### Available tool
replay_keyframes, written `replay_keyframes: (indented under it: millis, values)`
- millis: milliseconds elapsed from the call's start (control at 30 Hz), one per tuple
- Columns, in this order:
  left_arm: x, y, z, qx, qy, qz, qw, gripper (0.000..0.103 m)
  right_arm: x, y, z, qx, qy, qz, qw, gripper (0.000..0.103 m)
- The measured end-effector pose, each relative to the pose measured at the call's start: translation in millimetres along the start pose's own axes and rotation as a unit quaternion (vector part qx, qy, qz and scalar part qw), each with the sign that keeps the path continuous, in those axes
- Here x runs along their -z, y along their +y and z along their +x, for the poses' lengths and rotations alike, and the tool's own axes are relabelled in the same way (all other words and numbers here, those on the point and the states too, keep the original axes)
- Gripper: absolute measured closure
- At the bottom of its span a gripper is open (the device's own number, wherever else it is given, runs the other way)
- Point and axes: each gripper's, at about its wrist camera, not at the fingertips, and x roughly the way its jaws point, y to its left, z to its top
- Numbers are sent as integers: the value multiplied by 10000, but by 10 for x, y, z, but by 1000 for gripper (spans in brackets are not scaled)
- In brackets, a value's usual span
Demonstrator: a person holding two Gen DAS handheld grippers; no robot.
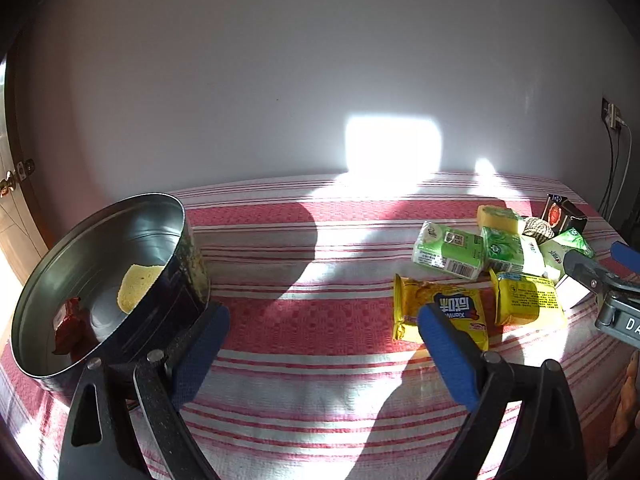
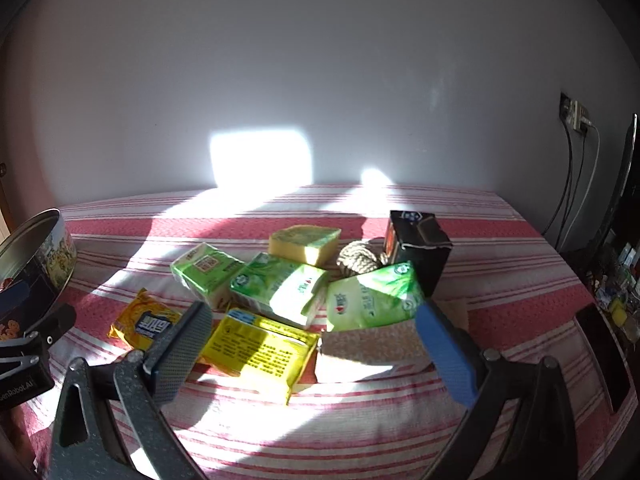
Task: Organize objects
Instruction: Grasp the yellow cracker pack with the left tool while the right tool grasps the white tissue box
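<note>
Tin (image 1: pixel 100 280) at table's left edge, holding a sponge piece and red wrapper as the collecting bin | packets (image 2: pixel 276 288) heaped near the right edge, close together for picking | your left claw (image 1: pixel 320 332) gapes wide, empty, beside tin | your right claw (image 2: pixel 316 332) wide open, empty, over yellow pack (image 2: pixel 260 350), likely next.

The left gripper (image 1: pixel 322 340) is showing black triangular-cutout arms, silver pivot screws and blue textured pads (image 1: pixel 450 354). The right gripper (image 2: pixel 314 346) is wearing one blue and one grey dotted pad (image 2: pixel 180 354), on speckled dark arms.
</note>
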Motion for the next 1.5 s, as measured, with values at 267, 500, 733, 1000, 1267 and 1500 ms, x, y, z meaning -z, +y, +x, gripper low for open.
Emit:
replay_keyframes:
  millis: [267,500,733,1000,1267,1500]
  values:
    - [-22,-273,158,148,322,177,9992,7,69,-420,156,-44,581,243,9980,0]
    - [-32,-494,274,191,497,427,9977,6,98,-425,402,-371,1121,288,9926,0]
    - [-63,-558,359,223,633,467,9967,6,114,-426,466,-415,1208,225,9916,23]
    - [-138,-727,525,230,783,653,9945,6,77,-563,148,-451,360,507,9970,23]
    - [-101,-804,758,426,1349,535,9885,6,5,-676,94,-486,144,803,9955,23]
    - [-109,-745,742,669,1319,347,9884,31,4,-664,65,-390,48,743,9965,23]
